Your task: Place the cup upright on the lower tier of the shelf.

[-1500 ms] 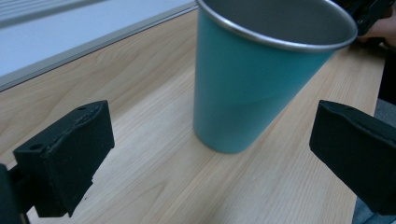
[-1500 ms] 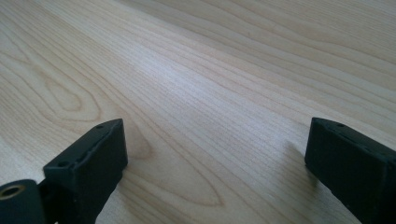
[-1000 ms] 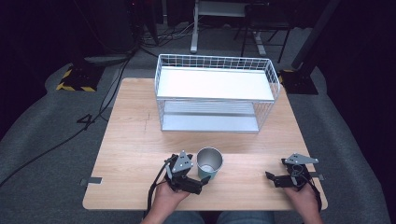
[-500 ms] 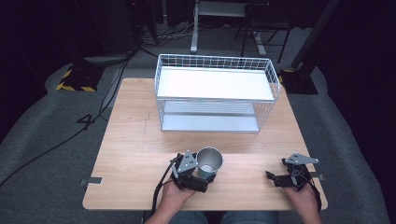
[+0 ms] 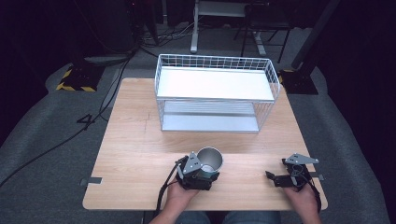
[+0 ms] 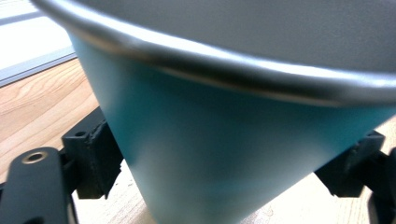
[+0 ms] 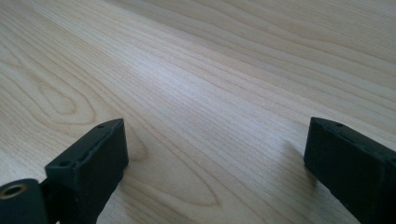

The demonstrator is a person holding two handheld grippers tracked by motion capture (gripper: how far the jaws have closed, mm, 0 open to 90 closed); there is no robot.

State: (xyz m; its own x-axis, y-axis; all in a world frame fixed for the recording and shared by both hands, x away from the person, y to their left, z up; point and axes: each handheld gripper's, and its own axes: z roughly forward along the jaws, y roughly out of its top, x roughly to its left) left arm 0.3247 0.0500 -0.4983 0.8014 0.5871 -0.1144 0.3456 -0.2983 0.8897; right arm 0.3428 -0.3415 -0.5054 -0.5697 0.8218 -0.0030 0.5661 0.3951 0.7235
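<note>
Two jaws of your left gripper stand on either side of a teal cup, one black pad at each flank of its lower wall, and in the left gripper view they look pressed against it, though the picture is so close and blurred there that the contact itself is hard to be sure of. The cup has a bare metal rim and a grey inside, and it widens upward from between your jaws. In the high view the same cup sits upright at the near edge of the wooden table, with your left gripper wrapped around its near side and your left hand behind it. Your right gripper rests well apart from the cup, off to its right near the table's front edge; its jaws are spread wide with only bare wood grain between them. Beyond both sets of jaws, at the far side of the table, stands a white wire rack with two shelves.
</note>
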